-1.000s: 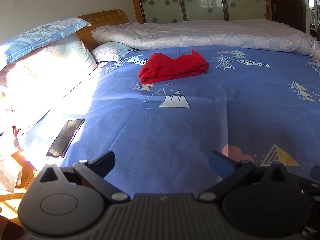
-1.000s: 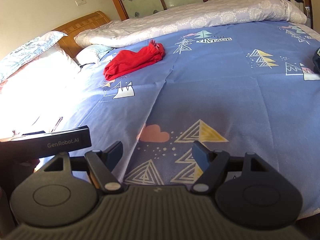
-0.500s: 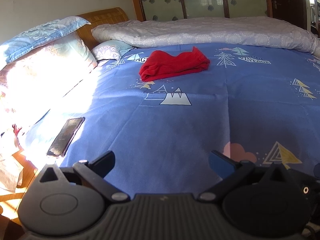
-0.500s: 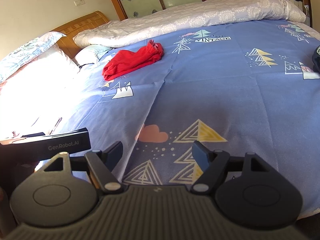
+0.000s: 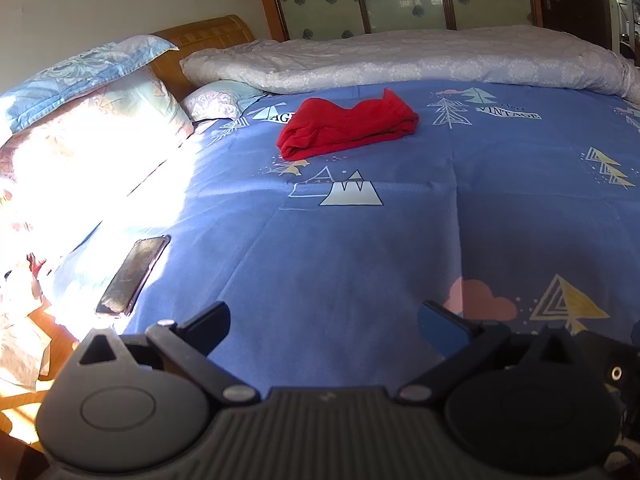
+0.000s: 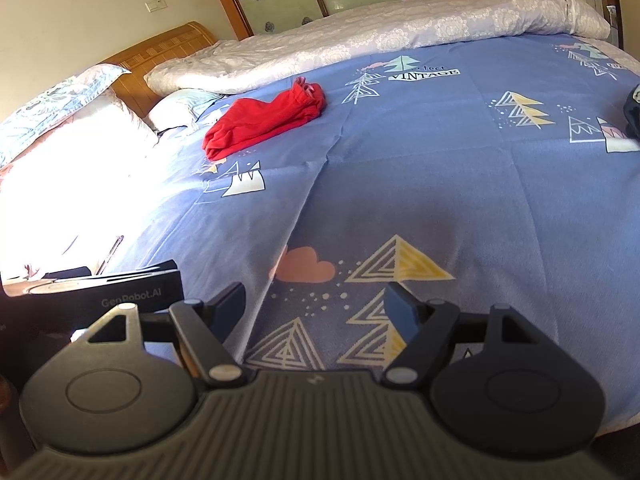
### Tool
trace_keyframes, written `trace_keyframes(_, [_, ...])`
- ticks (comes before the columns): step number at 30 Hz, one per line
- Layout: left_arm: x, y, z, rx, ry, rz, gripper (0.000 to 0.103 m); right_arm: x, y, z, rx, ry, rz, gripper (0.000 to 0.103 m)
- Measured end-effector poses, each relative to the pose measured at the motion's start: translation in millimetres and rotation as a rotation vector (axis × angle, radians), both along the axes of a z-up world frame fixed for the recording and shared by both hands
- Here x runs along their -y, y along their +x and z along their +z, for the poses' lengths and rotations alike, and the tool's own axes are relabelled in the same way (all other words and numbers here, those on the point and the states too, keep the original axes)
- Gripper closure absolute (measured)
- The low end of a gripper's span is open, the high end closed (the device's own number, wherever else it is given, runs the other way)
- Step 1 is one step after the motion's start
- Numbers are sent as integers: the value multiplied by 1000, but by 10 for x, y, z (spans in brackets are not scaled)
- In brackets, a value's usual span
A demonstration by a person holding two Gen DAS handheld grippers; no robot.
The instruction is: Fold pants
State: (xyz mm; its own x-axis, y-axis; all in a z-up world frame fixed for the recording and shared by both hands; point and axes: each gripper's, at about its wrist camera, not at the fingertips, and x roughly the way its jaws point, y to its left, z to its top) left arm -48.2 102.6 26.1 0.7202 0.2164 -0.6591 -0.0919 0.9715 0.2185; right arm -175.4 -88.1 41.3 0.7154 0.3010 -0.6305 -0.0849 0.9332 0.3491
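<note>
Red pants [image 5: 347, 126] lie folded in a compact bundle on the blue patterned bedsheet [image 5: 360, 248], far up the bed near the pillows. They also show in the right wrist view [image 6: 266, 123]. My left gripper [image 5: 323, 326] is open and empty, low over the near edge of the bed, far from the pants. My right gripper [image 6: 316, 304] is open and empty, also at the near edge, to the right of the left one. The body of the left gripper [image 6: 100, 292] shows at the left of the right wrist view.
A phone [image 5: 134, 275] lies on the sheet at the sunlit left edge. Pillows [image 5: 88, 120] and a wooden headboard [image 5: 200, 34] are at the left. A rolled white quilt [image 5: 400, 60] runs along the far side. A dark object [image 6: 632, 112] sits at the right.
Both grippers have drifted slightly, so the pants sit a little higher in the views. Both stay open and empty. The pants have not moved.
</note>
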Motion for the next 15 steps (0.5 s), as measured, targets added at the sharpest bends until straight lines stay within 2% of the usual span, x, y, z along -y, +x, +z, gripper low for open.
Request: trace_keyframes(15, [16, -1, -10, -13, -27, -34, 0, -10, -6, -8, -2, 1, -2, 25])
